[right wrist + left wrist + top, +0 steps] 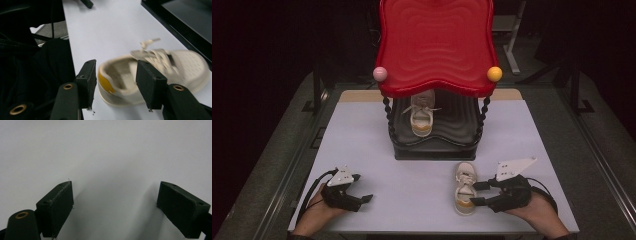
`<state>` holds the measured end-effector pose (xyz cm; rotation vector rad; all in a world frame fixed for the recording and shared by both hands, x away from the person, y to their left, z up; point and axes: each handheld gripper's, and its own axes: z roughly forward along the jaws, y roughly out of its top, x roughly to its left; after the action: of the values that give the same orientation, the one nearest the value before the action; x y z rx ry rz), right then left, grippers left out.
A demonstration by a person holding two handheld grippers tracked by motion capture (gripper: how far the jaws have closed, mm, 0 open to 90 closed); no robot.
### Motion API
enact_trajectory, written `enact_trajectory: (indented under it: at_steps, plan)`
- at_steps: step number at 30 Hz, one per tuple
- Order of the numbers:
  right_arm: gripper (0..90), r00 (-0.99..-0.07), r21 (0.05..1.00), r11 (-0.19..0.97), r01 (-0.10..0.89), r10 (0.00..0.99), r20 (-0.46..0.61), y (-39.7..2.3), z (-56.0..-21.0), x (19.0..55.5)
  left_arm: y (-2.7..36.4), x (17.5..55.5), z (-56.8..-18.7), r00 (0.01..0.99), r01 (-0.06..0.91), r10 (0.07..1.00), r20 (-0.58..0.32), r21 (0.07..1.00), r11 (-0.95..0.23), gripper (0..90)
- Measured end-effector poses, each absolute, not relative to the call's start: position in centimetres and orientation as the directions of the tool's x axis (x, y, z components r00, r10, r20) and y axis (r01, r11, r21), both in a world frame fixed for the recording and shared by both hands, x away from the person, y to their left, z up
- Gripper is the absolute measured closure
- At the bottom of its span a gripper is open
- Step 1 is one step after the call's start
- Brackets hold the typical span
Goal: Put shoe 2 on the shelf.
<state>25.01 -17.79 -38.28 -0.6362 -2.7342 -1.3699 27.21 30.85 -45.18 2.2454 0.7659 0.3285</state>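
While high view takes in whole table (362, 145): white shoe (464, 187) near front edge, right gripper (478, 193) at its heel, second shoe (422, 116) on black lower shelf (462, 130) under red tray (435, 45). Left gripper (363, 189) apart, over bare table.
Left gripper view: jaws wide, nothing between.
Right gripper view: jaws parted around shoe heel, pads not pressing; yellow heel patch (103, 81) visible, shoe blurred.

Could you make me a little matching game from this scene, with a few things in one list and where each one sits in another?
Things:
1. shoe by the right gripper
2. second shoe
3. pink ball
4. yellow ball

Places:
A. left front corner of the red top
B. on the white table
C. right front corner of the red top
D. on the black lower shelf

Pairs: 1-B, 2-D, 3-A, 4-C
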Motion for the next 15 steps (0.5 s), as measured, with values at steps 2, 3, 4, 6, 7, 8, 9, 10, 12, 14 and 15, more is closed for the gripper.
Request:
enact_trajectory:
  at_steps: [2, 3, 4, 6, 7, 8, 9, 10, 12, 14, 15]
  plan:
    - [51.3, -0.928, 0.765, 0.542, 0.349, 0.315, 0.2, -17.0, -38.3, 25.0, 30.8, 27.2, -45.2, 0.79, 0.427, 0.613, 0.006, 0.713, -0.556, 12.9]
    - [51.4, -0.931, 0.764, 0.547, 0.343, 0.306, 0.199, -16.7, -38.4, 25.0, 30.8, 27.2, -45.2, 0.79, 0.426, 0.614, 0.006, 0.713, -0.556, 12.9]
    - [51.5, -0.935, 0.764, 0.551, 0.336, 0.294, 0.199, -16.4, -38.4, 25.0, 30.8, 27.2, -45.2, 0.79, 0.426, 0.614, 0.006, 0.713, -0.556, 12.9]
    - [51.8, -0.937, 0.763, 0.554, 0.332, 0.285, 0.201, -16.1, -38.5, 25.0, 30.8, 27.2, -45.2, 0.79, 0.426, 0.614, 0.007, 0.713, -0.556, 12.9]
    - [52.0, -0.942, 0.763, 0.56, 0.322, 0.269, 0.199, -15.8, -38.6, 25.1, 30.8, 27.2, -45.2, 0.79, 0.426, 0.614, 0.007, 0.713, -0.557, 12.9]
    - [52.3, -0.943, 0.76, 0.565, 0.322, 0.266, 0.202, -15.6, -38.6, 25.0, 30.9, 27.2, -45.2, 0.79, 0.426, 0.613, 0.007, 0.713, -0.557, 12.9]
    - [52.4, -0.946, 0.756, 0.573, 0.316, 0.254, 0.202, -15.3, -38.7, 25.1, 30.9, 27.2, -45.2, 0.79, 0.427, 0.613, 0.006, 0.713, -0.556, 12.9]
    - [53.0, -0.948, 0.75, 0.584, 0.312, 0.245, 0.203, -15.0, -38.9, 25.0, 30.9, 27.2, -45.2, 0.79, 0.426, 0.613, 0.006, 0.713, -0.557, 12.9]
    - [54.5, -0.947, 0.735, 0.599, 0.316, 0.242, 0.21, -14.8, -39.2, 25.1, 30.9, 27.2, -45.2, 0.79, 0.426, 0.613, 0.006, 0.713, -0.557, 12.9]
    - [56.0, -0.946, 0.727, 0.608, 0.32, 0.243, 0.213, -14.8, -39.5, 25.2, 30.8, 27.2, -45.2, 0.79, 0.427, 0.614, 0.006, 0.713, -0.556, 12.9]
    - [56.0, -0.946, 0.727, 0.608, 0.32, 0.243, 0.213, -14.8, -39.5, 25.2, 30.8, 27.2, -45.2, 0.79, 0.427, 0.614, 0.006, 0.713, -0.556, 12.9]
